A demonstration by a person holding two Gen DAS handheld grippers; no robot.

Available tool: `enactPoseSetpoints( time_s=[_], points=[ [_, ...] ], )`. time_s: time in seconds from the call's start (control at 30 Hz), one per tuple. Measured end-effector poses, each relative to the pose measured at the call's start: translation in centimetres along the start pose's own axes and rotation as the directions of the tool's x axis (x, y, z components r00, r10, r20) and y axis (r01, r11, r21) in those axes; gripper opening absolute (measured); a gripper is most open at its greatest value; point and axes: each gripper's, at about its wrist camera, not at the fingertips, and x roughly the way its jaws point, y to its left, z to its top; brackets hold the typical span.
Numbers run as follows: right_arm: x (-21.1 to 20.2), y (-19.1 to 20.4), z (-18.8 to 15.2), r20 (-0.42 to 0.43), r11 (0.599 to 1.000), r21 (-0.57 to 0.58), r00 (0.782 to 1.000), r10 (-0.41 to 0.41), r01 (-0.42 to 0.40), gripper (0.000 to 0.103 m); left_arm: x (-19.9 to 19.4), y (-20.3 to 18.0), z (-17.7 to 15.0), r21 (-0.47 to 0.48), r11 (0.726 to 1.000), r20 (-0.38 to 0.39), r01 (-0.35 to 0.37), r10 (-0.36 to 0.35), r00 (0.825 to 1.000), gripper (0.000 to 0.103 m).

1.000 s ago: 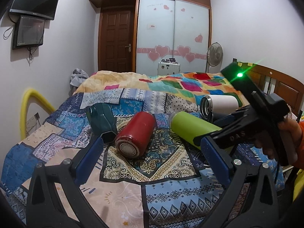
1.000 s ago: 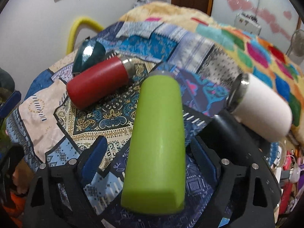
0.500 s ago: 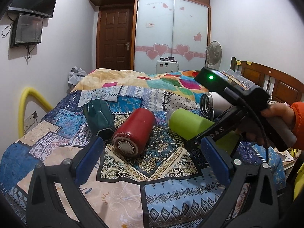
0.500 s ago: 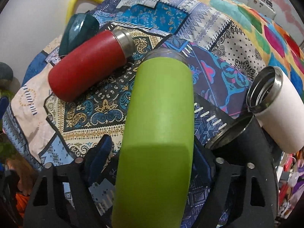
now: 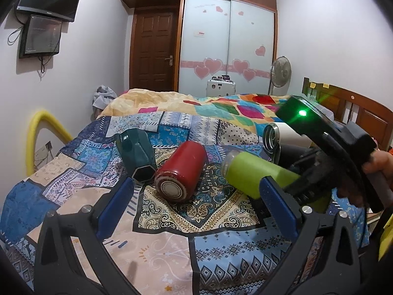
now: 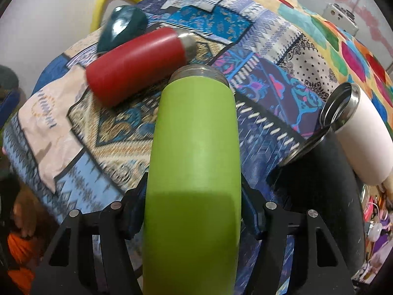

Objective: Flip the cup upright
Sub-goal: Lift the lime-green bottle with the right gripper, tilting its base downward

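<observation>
Green cup (image 6: 194, 162) clamped in right claw (image 6: 192, 211) — red cup (image 6: 135, 64) beside

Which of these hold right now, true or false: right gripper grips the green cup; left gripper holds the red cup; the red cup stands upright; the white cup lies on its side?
1. The right gripper is clamped on the green cup. True.
2. The left gripper holds the red cup. False: it is open and holds nothing.
3. The red cup stands upright. False: it lies on the bedspread.
4. The white cup lies on its side. True.
</observation>
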Motion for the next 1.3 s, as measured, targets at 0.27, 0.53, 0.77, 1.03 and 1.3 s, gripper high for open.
enactPoseSetpoints(
  time_s=[0.27, 0.53, 0.77, 1.03, 1.3],
  points=[
    [-2.2, 1.1, -1.7, 0.041, 1.000, -0.013, 0.999, 0.020, -0.020, 0.061, -1.3, -0.4, 0.4, -0.003, 1.000, 0.022, -0.004, 0.004, 1.000, 0.103],
    [-2.3, 2.7, -2.7, 0.056, 0.999, -0.035, 0.998, 0.042, -0.040, 0.061, -2.3, -0.8, 0.1, 0.002, 1.000, 0.019, -0.010, 0.010, 1.000, 0.103],
    [-0.6, 4.2, -2.4, 0.032, 0.993, -0.112, 0.999, 0.027, -0.023, 0.061, -2.1, -0.1, -0.7, -0.011, 1.000, -0.005, -0.012, 0.012, 1.000, 0.103],
    [0.4, 5.0, -2.0, 0.020, 0.980, -0.200, 1.000, 0.016, -0.012, 0.061, -0.8, 0.2, -1.6, -0.016, 1.000, -0.040, -0.005, 0.004, 0.999, 0.103],
    [-0.9, 4.8, -1.8, 0.047, 0.981, -0.194, 0.999, 0.004, 0.006, 0.061, 0.3, 0.3, -1.8, -0.037, 0.999, -0.080, -0.003, 0.000, 0.997, 0.103]
  ],
)
